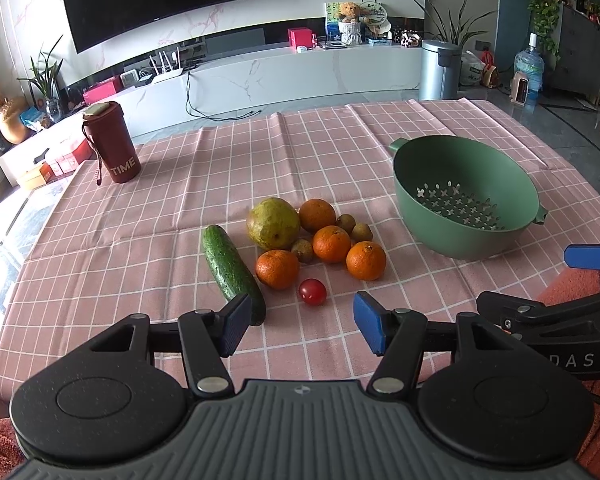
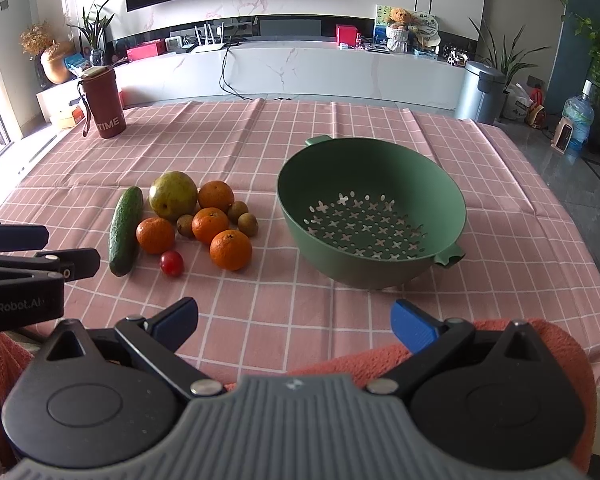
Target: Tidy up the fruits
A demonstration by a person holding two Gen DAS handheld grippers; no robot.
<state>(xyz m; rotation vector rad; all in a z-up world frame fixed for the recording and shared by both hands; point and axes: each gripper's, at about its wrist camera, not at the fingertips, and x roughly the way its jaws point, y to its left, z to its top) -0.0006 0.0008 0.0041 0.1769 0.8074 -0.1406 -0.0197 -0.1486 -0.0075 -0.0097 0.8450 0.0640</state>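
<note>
Both grippers empty, jaws wide; fruit not yet sorted.

Your left gripper (image 1: 298, 322) and right gripper (image 2: 294, 322) hover at the near edge. Ahead lies the tomato (image 1: 312, 291): soft, grip lightly across its middle. The oranges (image 1: 366, 260) are firm but roll. Beyond, right, stands the colander (image 2: 370, 184), empty.

red tumbler (image 1: 114, 144) (upright) on checked tablecloth (image 1: 172, 208).

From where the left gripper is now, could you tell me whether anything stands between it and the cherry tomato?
Nothing visible does. The cherry tomato lies on bare tablecloth just ahead of the open left gripper; the cucumber lies to its left, beside the left finger.
</note>
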